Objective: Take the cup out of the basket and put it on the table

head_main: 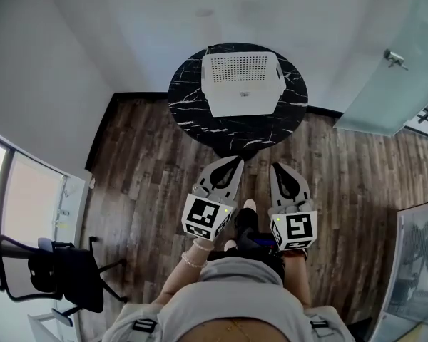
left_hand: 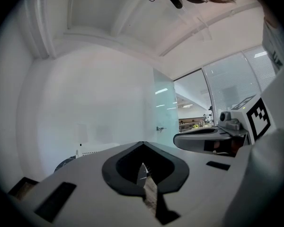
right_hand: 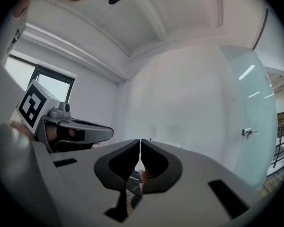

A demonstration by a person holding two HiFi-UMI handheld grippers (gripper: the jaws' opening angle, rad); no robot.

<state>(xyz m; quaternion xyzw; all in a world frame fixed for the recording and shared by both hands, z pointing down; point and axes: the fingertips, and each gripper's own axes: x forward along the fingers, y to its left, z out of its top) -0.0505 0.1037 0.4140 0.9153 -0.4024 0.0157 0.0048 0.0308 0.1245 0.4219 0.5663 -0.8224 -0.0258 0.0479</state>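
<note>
Here, basket (head_main: 241, 105) on round marble table (head_main: 189, 102).

Head view: high, steeply down on table (head_main: 189, 109) — gripper views: low, level, toward same table.

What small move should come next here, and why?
Probably carry the right hand-held gripper forward toward the white basket on the round black table: it and the left hand-held gripper are shut, empty, near the person's body, short of the table.
</note>
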